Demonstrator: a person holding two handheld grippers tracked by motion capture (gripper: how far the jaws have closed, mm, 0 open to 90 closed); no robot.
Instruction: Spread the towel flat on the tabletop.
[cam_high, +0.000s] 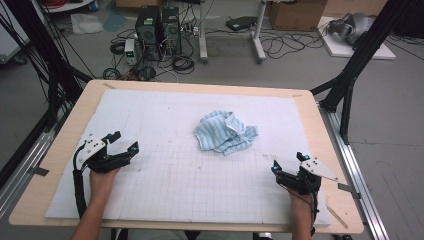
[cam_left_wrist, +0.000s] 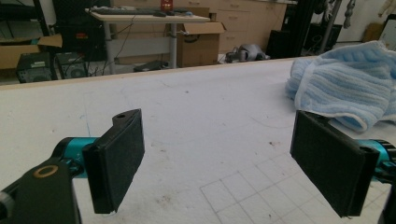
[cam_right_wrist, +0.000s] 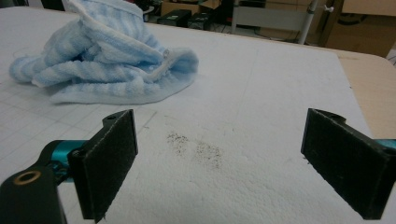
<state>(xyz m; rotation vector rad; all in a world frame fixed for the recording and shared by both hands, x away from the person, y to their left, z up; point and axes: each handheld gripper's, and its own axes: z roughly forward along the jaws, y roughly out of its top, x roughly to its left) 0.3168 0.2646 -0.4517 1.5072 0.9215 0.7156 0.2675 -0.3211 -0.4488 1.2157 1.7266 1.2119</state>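
Towel (cam_high: 225, 132), crumpled and blue-striped, lies mid-mat, well apart from both grippers. Left gripper (cam_high: 125, 142) and right gripper (cam_high: 289, 162) hold jaws wide with nothing between; bare white mat (cam_high: 165, 175) spreads around them, with the table edge (cam_high: 345, 210) beside the right.

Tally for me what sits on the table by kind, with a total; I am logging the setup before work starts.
Crumpled light blue striped terry towel: 1
White gridded foam mat covering the tabletop: 1
Black hand-held two-jaw claws, both open and empty, left claw and right claw: 2
Total: 4
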